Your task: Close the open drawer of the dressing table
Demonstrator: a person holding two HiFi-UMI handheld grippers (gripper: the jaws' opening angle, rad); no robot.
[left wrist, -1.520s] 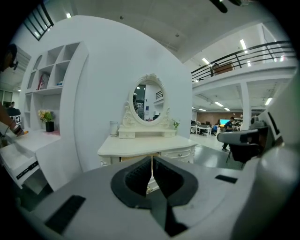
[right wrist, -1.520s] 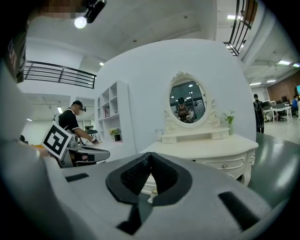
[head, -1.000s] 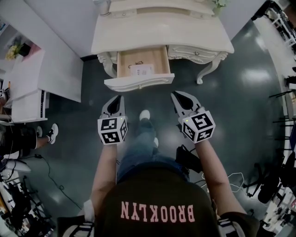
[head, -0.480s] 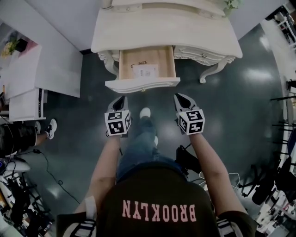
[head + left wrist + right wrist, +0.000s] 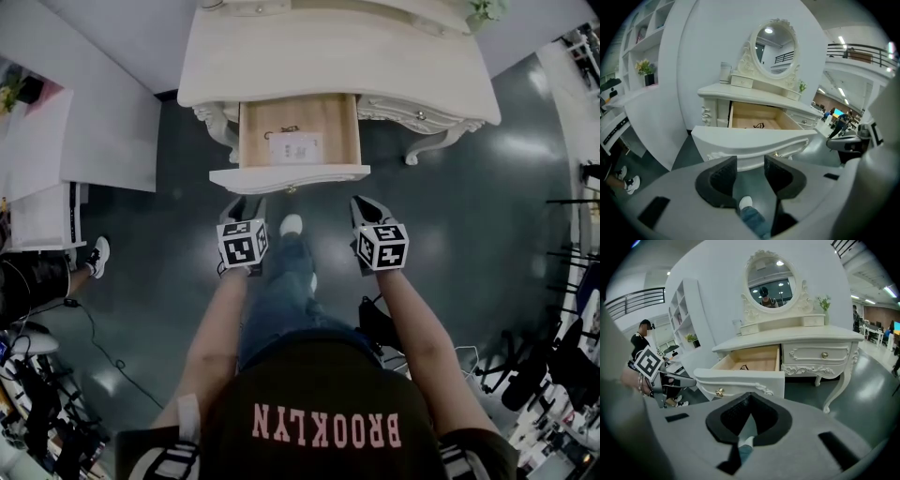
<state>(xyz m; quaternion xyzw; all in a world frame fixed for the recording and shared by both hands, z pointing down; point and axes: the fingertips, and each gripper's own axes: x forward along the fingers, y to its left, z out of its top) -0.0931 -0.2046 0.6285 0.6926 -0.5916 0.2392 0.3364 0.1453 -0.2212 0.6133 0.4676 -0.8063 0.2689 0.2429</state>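
As drawer front (image 5: 289, 176) spans nine-to-three, it lies at twelve o'clock of both grippers. Left gripper (image 5: 246, 206) nearer, jaws opening, empty; right gripper (image 5: 364, 203) jaws together.

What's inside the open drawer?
A white printed card lies on the wooden floor of the drawer, with a small dark item behind it. The rear part is hidden under the tabletop.
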